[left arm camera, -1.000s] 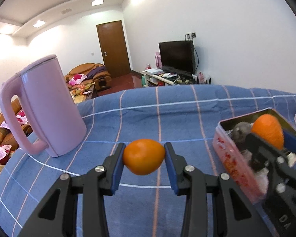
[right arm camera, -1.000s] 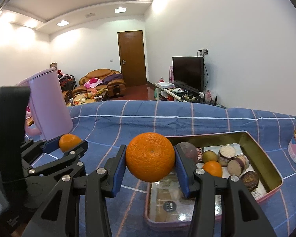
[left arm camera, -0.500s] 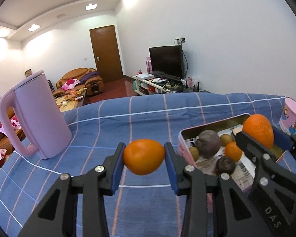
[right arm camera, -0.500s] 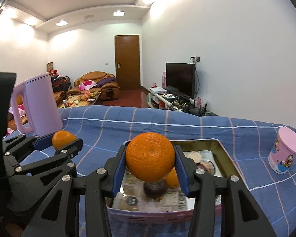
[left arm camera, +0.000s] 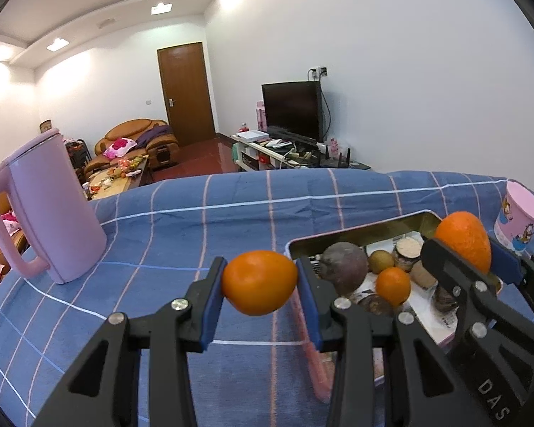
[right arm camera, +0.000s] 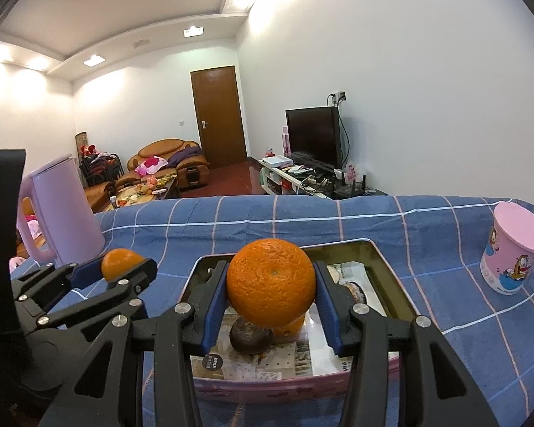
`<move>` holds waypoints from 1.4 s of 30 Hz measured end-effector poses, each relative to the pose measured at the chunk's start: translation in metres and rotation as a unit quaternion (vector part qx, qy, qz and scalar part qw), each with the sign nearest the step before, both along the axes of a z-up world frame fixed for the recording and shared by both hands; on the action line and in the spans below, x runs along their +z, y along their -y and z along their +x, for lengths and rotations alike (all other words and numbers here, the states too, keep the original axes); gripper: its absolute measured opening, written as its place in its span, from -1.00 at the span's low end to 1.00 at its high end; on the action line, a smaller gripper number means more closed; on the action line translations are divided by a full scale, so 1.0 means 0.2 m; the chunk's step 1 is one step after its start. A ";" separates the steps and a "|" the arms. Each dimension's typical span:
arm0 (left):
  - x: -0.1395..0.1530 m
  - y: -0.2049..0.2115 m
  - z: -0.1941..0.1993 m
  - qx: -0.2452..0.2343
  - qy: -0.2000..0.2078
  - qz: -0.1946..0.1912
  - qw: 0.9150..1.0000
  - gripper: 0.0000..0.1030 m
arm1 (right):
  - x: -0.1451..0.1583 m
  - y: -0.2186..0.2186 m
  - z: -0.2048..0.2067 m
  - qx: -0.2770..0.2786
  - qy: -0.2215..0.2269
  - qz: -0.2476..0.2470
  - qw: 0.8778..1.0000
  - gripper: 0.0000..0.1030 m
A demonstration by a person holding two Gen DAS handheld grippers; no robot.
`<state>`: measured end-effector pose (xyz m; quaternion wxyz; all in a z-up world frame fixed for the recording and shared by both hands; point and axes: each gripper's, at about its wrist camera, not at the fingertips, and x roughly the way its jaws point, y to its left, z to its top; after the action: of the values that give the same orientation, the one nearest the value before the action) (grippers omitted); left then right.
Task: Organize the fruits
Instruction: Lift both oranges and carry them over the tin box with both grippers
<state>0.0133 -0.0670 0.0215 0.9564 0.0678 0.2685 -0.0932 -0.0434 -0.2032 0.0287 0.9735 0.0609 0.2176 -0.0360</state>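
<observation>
Left gripper (left arm camera: 260,282) clamped on small orange (left arm camera: 259,282) beside tin's (left arm camera: 359,232) left wall; right gripper (left arm camera: 462,256) pinching big orange (left arm camera: 463,240) above tin's far right corner.

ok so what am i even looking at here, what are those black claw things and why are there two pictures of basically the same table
The black claws are hand-held tongs, one in each of a person's hands; there is no robot arm. Each carries a wide-angle camera looking along its two fingers, so you get two views of one scene.

In the left view, the left tongs grip a smooth orange. In the right view, the right tongs grip a larger, bumpy orange above an open tin. Each pair also shows at the edge of the other's picture.

The surface is covered by a blue checked cloth. On it stand a pink kettle on the left, a pink cartoon cup on the right, and the tin, which already holds another small orange, some brownish fruits and paper.
</observation>
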 end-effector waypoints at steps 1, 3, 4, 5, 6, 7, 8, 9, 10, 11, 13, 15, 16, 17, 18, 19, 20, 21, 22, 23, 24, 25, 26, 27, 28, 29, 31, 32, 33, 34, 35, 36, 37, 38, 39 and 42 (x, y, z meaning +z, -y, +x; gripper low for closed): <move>0.00 0.01 0.00 -0.001 0.001 0.000 1.000 -0.20 | 0.00 0.01 0.00 -0.002 0.000 -0.001 1.000 -0.05; 0.00 0.03 -0.01 -0.004 0.000 -0.001 1.000 -0.20 | 0.00 0.02 -0.02 -0.004 0.001 -0.003 1.000 -0.05; 0.00 0.04 -0.01 -0.005 0.000 -0.001 1.000 -0.20 | 0.00 0.02 -0.02 -0.005 0.002 -0.005 1.000 -0.05; 0.00 0.05 -0.01 -0.006 0.000 -0.001 1.000 -0.20 | 0.01 0.03 -0.02 -0.006 0.002 -0.006 1.000 -0.05; 0.00 0.05 -0.01 -0.006 0.001 -0.001 1.000 -0.20 | 0.01 0.03 -0.03 -0.007 0.002 -0.004 1.000 -0.05; 0.00 0.06 -0.02 -0.007 0.001 -0.001 1.000 -0.20 | 0.01 0.04 -0.04 -0.007 0.002 -0.003 1.000 -0.05; 0.00 0.06 -0.02 -0.007 0.001 -0.001 1.000 -0.20 | 0.00 0.05 -0.04 -0.007 0.001 -0.004 1.000 -0.05; -0.01 0.06 -0.03 -0.007 0.000 -0.002 1.000 -0.20 | 0.00 0.06 -0.05 -0.007 0.000 -0.005 1.000 -0.05; -0.01 0.06 -0.04 -0.007 0.000 -0.004 1.000 -0.20 | 0.00 0.06 -0.05 -0.006 -0.001 -0.006 1.000 -0.05; -0.01 0.06 -0.04 -0.007 0.000 -0.006 1.000 -0.20 | 0.00 0.06 -0.06 -0.006 -0.002 -0.007 1.000 -0.05; -0.01 0.06 -0.05 -0.007 0.000 -0.007 1.000 -0.20 | -0.01 0.06 -0.08 -0.006 -0.002 -0.012 1.000 -0.05; -0.02 0.06 -0.06 -0.005 0.000 -0.006 1.000 -0.20 | -0.01 0.06 -0.10 -0.008 0.000 -0.016 1.000 -0.05; -0.02 0.06 -0.07 -0.004 0.001 -0.006 1.000 -0.20 | 0.00 0.05 -0.11 -0.009 0.002 -0.019 1.000 -0.05; -0.02 0.06 -0.08 -0.004 0.001 -0.007 1.000 -0.20 | 0.00 0.05 -0.12 -0.010 0.004 -0.021 1.000 -0.05; -0.02 0.06 -0.08 -0.005 0.001 -0.008 1.000 -0.20 | 0.00 0.05 -0.14 -0.012 0.006 -0.024 1.000 -0.05; -0.02 0.06 -0.09 -0.005 0.001 -0.009 1.000 -0.20 | 0.01 0.06 -0.15 -0.014 0.008 -0.025 1.000 -0.05; -0.02 0.06 -0.10 -0.006 0.001 -0.010 1.000 -0.20 | 0.01 0.06 -0.16 -0.016 0.010 -0.026 0.999 -0.05; -0.03 0.06 -0.11 -0.006 0.002 -0.010 1.000 -0.20 | 0.01 0.06 -0.18 -0.018 0.011 -0.028 0.999 -0.05; -0.03 0.06 -0.12 -0.006 0.002 -0.009 1.000 -0.20 | 0.01 0.07 -0.18 -0.021 0.011 -0.030 0.999 -0.05; -0.03 0.06 -0.12 -0.007 0.003 -0.007 1.000 -0.20 | 0.01 0.07 -0.19 -0.023 0.010 -0.031 0.999 -0.05; -0.03 0.07 -0.13 -0.008 0.003 -0.006 1.000 -0.20 | 0.00 0.07 -0.20 -0.024 0.009 -0.032 0.999 -0.05; -0.04 0.07 -0.14 -0.009 0.004 -0.005 1.000 -0.20 | 0.00 0.08 -0.20 -0.026 0.008 -0.031 0.999 -0.05; -0.03 0.08 -0.14 -0.011 0.004 -0.005 1.000 -0.20 | 0.00 0.09 -0.21 -0.028 0.007 -0.030 0.999 -0.05; -0.04 0.08 -0.15 -0.013 0.004 -0.005 1.000 -0.20 | 0.00 0.10 -0.21 -0.029 0.007 -0.030 0.999 -0.05; -0.04 0.09 -0.15 -0.015 0.004 -0.005 1.000 -0.20 | 0.00 0.10 -0.22 -0.031 0.008 -0.031 0.999 -0.05; -0.04 0.11 -0.16 -0.018 0.004 -0.003 1.000 -0.20 | 0.00 0.10 -0.22 -0.032 0.008 -0.032 0.999 -0.05; -0.04 0.13 -0.17 -0.024 0.004 -0.001 1.000 -0.20 | 0.01 0.12 -0.23 -0.033 0.009 -0.033 0.999 -0.05; -0.04 0.14 -0.18 -0.025 0.004 -0.002 1.000 -0.20 | 0.01 0.12 -0.24 -0.034 0.008 -0.034 0.999 -0.05; -0.04 0.15 -0.19 -0.028 0.003 -0.003 1.000 -0.20 | 0.01 0.13 -0.24 -0.036 0.007 -0.036 0.999 -0.05; -0.04 0.16 -0.19 -0.032 0.001 -0.005 0.999 -0.20 | 0.01 0.13 -0.24 -0.037 0.006 -0.036 0.999 -0.05; -0.04 0.17 -0.20 -0.034 0.000 -0.006 0.999 -0.20 | 0.00 0.14 -0.24 -0.038 0.005 -0.034 0.999 -0.05; -0.04 0.18 -0.21 -0.037 0.000 -0.007 0.999 -0.20 | 0.00 0.15 -0.25 -0.039 0.005 -0.033 0.999 -0.05; -0.04 0.20 -0.21 -0.040 0.000 -0.006 0.999 -0.20 | 0.00 0.16 -0.25 -0.042 0.006 -0.032 0.999 -0.05; -0.04 0.21 -0.22 -0.042 -0.001 -0.006 0.999 -0.20 | 0.01 0.17 -0.25 -0.043 0.006 -0.032 0.999 -0.05; -0.05 0.22 -0.23 -0.046 -0.002 -0.007 0.999 -0.20 | 0.01 0.18 -0.26 -0.045 0.006 -0.032 0.998 -0.05; -0.05 0.26 -0.25 -0.055 -0.005 -0.006 0.998 -0.20 | 0.00 0.21 -0.27 -0.049 0.002 -0.030 0.998 -0.05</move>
<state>-0.0358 -0.1186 0.0122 0.9489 0.0759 0.2683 -0.1479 -0.0975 -0.2457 0.0295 0.9724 0.0419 0.2108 -0.0904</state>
